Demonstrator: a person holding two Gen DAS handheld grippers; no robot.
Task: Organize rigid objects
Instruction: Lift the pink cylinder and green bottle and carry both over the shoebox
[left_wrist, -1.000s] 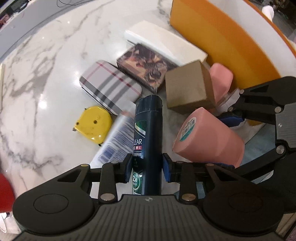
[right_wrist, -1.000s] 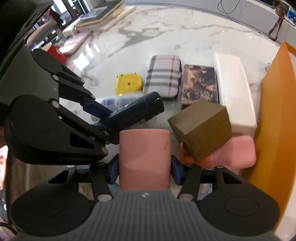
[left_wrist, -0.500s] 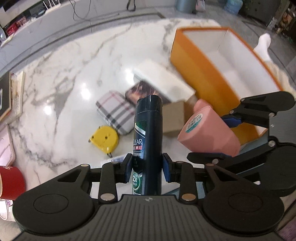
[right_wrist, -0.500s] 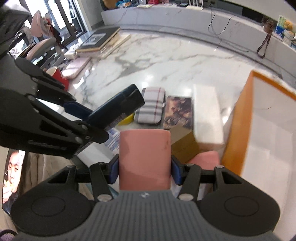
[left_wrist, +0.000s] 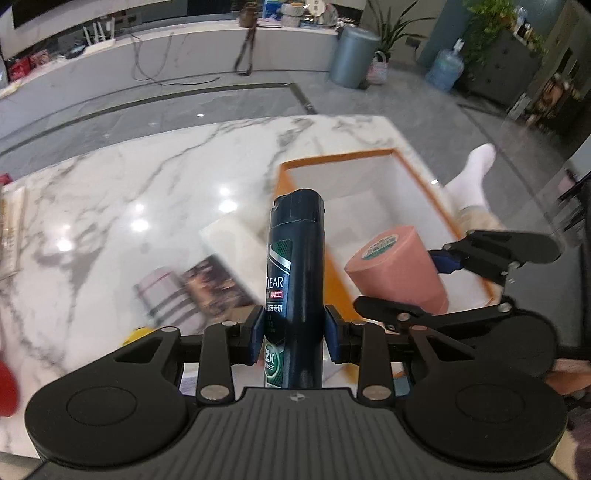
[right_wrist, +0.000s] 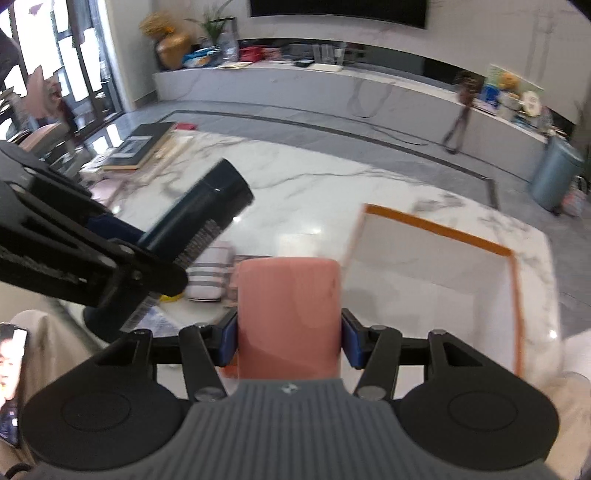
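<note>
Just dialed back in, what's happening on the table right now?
A person is working with two handheld tongs, both loaded. The left tongs are shut on a dark blue shampoo bottle; the right tongs are shut on a pink cylinder. Both are held up above the marble table, near the open orange box, which looks empty inside. A plaid case, a patterned box and a white box lie on the table beside it.
</note>
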